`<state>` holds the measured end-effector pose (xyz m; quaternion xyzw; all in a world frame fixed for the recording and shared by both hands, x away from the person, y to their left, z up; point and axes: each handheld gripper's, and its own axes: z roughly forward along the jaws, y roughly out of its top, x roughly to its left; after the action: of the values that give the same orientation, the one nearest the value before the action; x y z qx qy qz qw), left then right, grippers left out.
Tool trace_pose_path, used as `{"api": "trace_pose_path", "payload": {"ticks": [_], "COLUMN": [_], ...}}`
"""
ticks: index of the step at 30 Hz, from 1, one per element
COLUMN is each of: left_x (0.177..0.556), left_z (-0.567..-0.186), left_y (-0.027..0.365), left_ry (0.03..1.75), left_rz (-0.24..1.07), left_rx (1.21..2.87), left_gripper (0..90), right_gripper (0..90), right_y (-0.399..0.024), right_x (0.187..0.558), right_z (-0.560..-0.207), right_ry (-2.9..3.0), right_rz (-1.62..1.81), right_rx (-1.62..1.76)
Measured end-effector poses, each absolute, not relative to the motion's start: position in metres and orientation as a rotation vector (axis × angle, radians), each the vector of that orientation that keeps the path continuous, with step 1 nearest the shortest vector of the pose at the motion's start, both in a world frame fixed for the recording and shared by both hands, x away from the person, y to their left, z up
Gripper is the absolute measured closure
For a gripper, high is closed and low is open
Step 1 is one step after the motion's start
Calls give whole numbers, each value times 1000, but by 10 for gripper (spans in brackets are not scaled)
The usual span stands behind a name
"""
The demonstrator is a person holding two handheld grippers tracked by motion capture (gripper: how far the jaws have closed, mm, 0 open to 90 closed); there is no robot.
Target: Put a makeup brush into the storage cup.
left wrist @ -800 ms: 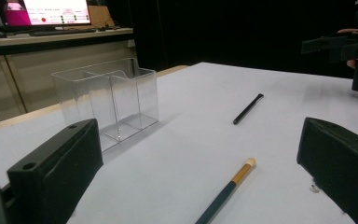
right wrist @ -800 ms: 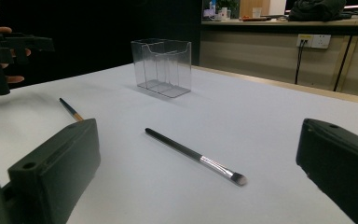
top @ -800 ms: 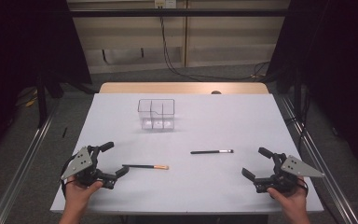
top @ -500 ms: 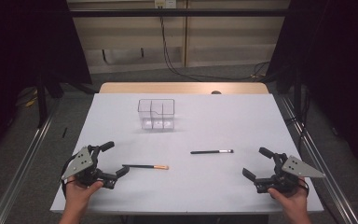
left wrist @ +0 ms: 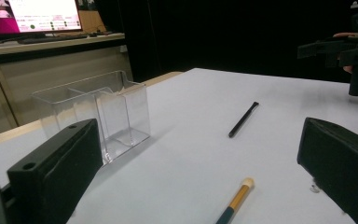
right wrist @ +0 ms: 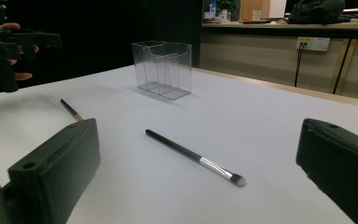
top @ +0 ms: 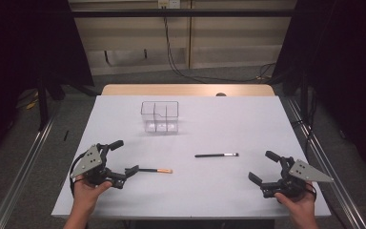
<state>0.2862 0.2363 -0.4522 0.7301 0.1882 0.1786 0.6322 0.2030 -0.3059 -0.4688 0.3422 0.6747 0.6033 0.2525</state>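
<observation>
White desk [top: 228, 124], dark curtains either side, beige wall and cables behind. Clear divided holder [top: 160, 116] stands toward the far edge. Left gripper [top: 119, 160]: jaws wide apart, nothing held; the orange-tipped brush [top: 155, 170] lies flat just beyond its near jaw. Right gripper [top: 262, 167]: jaws wide apart, nothing held; the black brush [top: 216, 155] lies flat ahead of it, apart from both jaws.

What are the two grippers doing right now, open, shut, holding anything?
Left gripper: open, holding nothing; the orange-tipped brush lies just beyond its jaws.
Right gripper: open, holding nothing; the black brush lies apart from it.
</observation>
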Motion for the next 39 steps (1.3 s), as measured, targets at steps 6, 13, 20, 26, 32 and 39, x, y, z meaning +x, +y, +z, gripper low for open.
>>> {"api": "trace_pose_path", "payload": {"ticks": [6, 13, 20, 26, 32, 39], "left_x": [293, 301, 306, 308, 307, 311], "left_z": [-450, -450, -451, -449, -449, -448], "left_y": [228, 218, 206, 200, 198, 192], "left_ry": [419, 411, 391, 381, 383, 372], "left_rz": [401, 388, 370, 353, 334, 291], "left_rx": [1663, 1668, 1678, 1691, 1729, 1817], "left_gripper": [0, 0, 0, 0, 0, 0], "right_gripper": [0, 0, 0, 0, 0, 0], "right_y": [-306, -305, -305, -305, -304, -304], "right_x": [203, 203, 203, 202, 203, 202], "right_z": [-468, -469, -469, -469, -469, -469], "right_ry": [1835, 1843, 1846, 1850, 1856, 1861], "right_rz": [1642, 1642, 1641, 1640, 1639, 1637], "right_rx": [926, 919, 919, 913, 909, 910]}}
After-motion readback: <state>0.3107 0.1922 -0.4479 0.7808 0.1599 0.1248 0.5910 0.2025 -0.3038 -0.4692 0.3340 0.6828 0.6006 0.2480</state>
